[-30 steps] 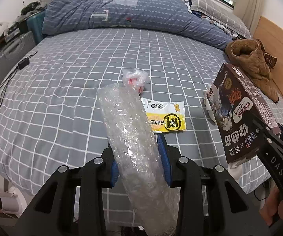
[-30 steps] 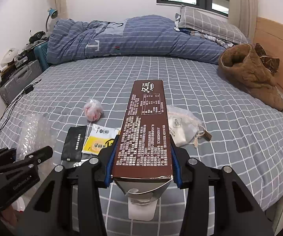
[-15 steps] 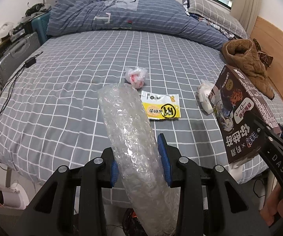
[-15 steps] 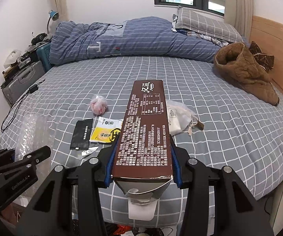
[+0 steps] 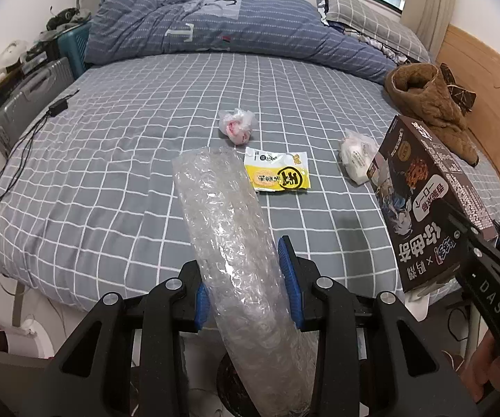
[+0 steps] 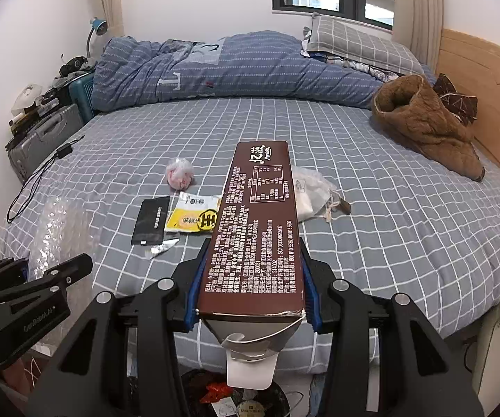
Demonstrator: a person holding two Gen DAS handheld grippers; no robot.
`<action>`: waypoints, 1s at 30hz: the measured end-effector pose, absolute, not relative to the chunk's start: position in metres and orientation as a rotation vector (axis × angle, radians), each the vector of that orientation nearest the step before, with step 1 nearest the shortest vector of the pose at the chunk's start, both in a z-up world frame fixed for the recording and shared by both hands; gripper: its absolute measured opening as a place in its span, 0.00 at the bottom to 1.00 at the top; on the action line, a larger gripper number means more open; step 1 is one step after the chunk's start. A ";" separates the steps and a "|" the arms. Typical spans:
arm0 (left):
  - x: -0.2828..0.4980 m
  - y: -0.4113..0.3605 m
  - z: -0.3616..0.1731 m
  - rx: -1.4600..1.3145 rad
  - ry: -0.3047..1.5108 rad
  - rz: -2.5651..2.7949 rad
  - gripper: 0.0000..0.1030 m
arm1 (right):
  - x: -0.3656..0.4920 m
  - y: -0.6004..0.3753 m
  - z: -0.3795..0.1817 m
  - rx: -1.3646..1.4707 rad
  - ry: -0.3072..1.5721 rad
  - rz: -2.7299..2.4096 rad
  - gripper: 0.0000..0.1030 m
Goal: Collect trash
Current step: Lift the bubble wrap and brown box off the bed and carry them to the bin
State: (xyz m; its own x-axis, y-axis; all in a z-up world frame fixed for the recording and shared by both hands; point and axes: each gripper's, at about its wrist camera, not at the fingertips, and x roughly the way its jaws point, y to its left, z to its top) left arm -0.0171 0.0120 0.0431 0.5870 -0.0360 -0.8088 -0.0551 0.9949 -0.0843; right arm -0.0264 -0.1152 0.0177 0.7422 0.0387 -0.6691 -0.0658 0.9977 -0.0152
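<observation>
In left tongs point(image 5: 246, 279) bubble wrap point(image 5: 229, 229); right tongs point(image 6: 250, 288), box point(image 6: 257, 222)

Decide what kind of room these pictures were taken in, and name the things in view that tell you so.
Almost certainly a home bedroom: a wide bed under a grey checked sheet, a rumpled blue duvet and a pillow by the wooden headboard.

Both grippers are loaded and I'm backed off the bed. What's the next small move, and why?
Probably lower both loads over the bin below and release. The left gripper clamps the bubble wrap, the right gripper clamps the brown box, and the bin's dark mouth shows under both.
</observation>
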 end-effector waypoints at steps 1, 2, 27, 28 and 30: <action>-0.019 0.011 0.043 -0.103 0.944 0.010 0.33 | -0.028 -0.115 0.018 -0.039 0.733 0.057 0.42; -0.022 0.010 0.043 -0.103 0.943 0.008 0.33 | -0.030 -0.115 0.017 -0.041 0.733 0.056 0.42; -0.078 0.009 0.036 -0.098 0.953 0.000 0.33 | -0.087 -0.115 0.009 -0.052 0.747 0.037 0.42; -0.079 0.009 0.036 -0.098 0.953 -0.001 0.33 | -0.090 -0.114 0.009 -0.054 0.745 0.035 0.42; -0.084 0.010 0.037 -0.095 0.952 -0.002 0.33 | -0.094 -0.114 0.009 -0.052 0.742 0.032 0.42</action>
State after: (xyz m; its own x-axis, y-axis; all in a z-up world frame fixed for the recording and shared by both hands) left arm -0.0836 0.0099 0.0366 0.5803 -0.0434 -0.8133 -0.0405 0.9958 -0.0821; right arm -0.0942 -0.1136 0.0093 0.7369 0.0107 -0.6759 -0.0479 0.9982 -0.0363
